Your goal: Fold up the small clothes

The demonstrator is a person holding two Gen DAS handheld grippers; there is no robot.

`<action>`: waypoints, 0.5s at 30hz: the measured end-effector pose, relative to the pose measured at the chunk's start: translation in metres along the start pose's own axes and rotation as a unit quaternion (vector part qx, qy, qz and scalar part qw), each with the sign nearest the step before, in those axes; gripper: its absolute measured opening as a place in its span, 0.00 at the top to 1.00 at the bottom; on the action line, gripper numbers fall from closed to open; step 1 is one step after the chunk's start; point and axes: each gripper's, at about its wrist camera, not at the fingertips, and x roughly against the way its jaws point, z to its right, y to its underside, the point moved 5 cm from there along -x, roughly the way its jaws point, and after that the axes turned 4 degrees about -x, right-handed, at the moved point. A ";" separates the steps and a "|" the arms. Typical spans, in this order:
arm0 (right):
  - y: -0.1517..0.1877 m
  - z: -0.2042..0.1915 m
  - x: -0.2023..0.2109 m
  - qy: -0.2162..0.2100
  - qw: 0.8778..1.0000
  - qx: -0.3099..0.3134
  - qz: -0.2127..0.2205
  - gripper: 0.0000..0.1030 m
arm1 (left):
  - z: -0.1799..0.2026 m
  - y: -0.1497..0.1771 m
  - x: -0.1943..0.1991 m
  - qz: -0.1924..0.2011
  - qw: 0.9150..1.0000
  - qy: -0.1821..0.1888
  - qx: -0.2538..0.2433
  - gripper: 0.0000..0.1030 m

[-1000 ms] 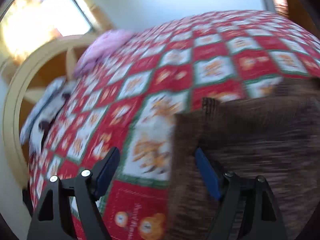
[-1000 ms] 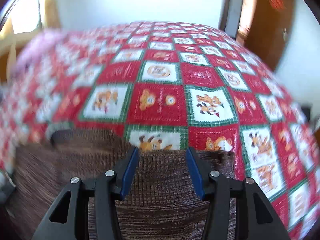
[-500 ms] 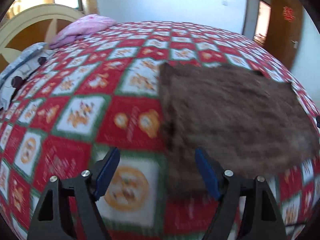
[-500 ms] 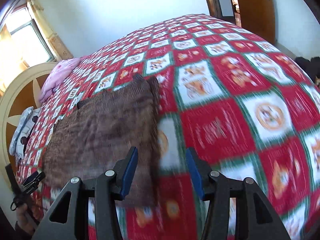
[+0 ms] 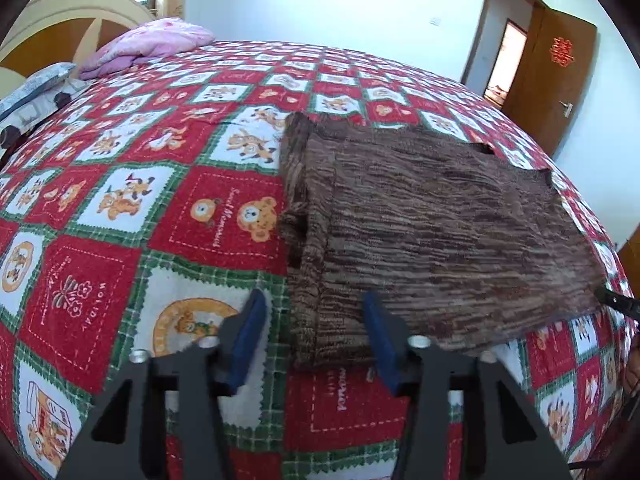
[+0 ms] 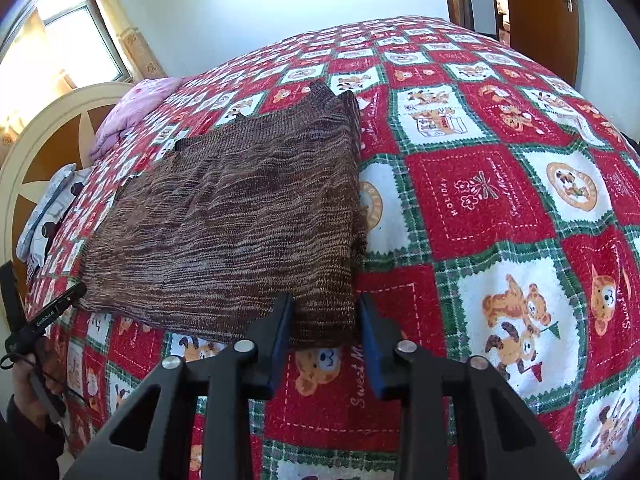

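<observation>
A brown knitted garment (image 5: pixel 432 232) lies flat, folded into a rough rectangle, on the red, green and white patchwork bedspread (image 5: pixel 120 216). My left gripper (image 5: pixel 316 336) is open and empty, its blue pads either side of the garment's near left corner. The garment also shows in the right wrist view (image 6: pixel 240 216). My right gripper (image 6: pixel 326 340) is open and empty, straddling the garment's near right corner. The left gripper shows from outside at the far left of the right wrist view (image 6: pixel 44 316).
A pink pillow (image 5: pixel 152 44) and a grey patterned cloth (image 5: pixel 36 88) lie by the cream and wood headboard (image 5: pixel 68 20) at the far left. A wooden door (image 5: pixel 556 72) stands at the far right. The bedspread (image 6: pixel 500 200) stretches wide to the right of the garment.
Both grippers have pulled back from over the garment and swung outward. They now sit at its two near corners, open as before. The garment lies still.
</observation>
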 end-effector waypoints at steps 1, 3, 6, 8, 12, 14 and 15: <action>0.000 -0.001 0.001 0.002 1.000 0.004 0.003 0.81 | 0.001 0.001 -0.001 -0.002 1.000 0.007 -0.003 0.76; 0.000 -0.004 0.004 0.008 1.000 0.015 0.008 0.88 | 0.002 0.001 -0.001 -0.001 1.000 0.012 -0.009 0.85; 0.000 -0.009 0.014 0.014 0.999 0.031 0.019 0.91 | 0.000 0.001 0.002 0.004 1.000 0.018 -0.006 0.92; 0.001 -0.013 0.021 0.015 0.999 0.040 0.027 0.92 | -0.001 0.000 0.008 0.008 1.000 0.026 0.000 0.93; 0.002 -0.018 0.040 0.009 0.998 0.053 0.042 0.92 | 0.001 -0.003 0.031 0.031 0.999 0.040 -0.011 0.94; 0.005 -0.019 0.040 0.009 0.998 0.057 0.036 0.92 | 0.002 -0.003 0.040 0.038 0.998 0.045 -0.015 0.94; 0.007 -0.017 0.037 0.015 0.998 0.059 0.033 0.92 | 0.002 -0.002 0.042 0.038 0.998 0.048 -0.019 0.94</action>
